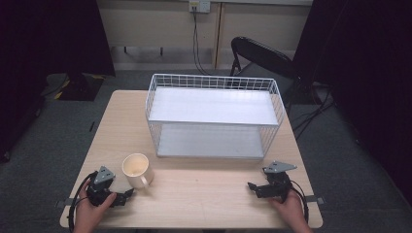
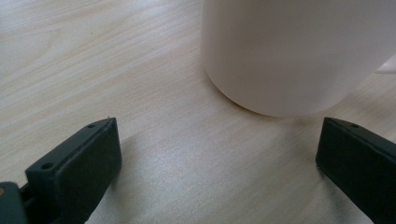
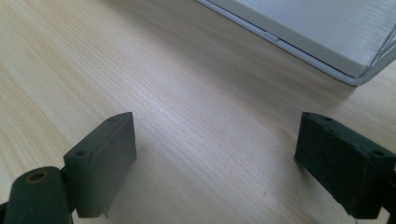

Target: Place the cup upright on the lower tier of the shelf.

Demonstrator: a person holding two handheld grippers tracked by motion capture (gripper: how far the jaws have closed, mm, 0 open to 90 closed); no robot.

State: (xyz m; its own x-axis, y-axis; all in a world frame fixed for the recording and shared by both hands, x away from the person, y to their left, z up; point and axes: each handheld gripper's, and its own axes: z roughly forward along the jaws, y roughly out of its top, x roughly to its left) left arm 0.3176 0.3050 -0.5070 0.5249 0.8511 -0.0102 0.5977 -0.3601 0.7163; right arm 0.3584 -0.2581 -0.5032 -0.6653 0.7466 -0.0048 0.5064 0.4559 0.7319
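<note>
Grey carpet, dark curtains, folding chair (image 1: 265, 57) behind a light wood table (image 1: 204, 194). High view: white wire basket (image 1: 214, 115) at table centre-back; cream mug (image 1: 137, 170) front left, upright, handle twd the person. Left hand-held gripper (image 1: 127, 193) just beside mug; right hand-held gripper (image 1: 252, 186) well apart, front right. Left gripper view: jaws wide, nothing btwn them, mug (image 2: 294, 51) just ahead, not touching. Right gripper view: jaws wide, empty, over bare wood; basket corner (image 3: 327, 37) beyond.

No text, label, brand or number can be read on anything here. The cream ceramic mug (image 1: 137, 169) beside the white wire basket (image 1: 214, 115) bears no print.
</note>
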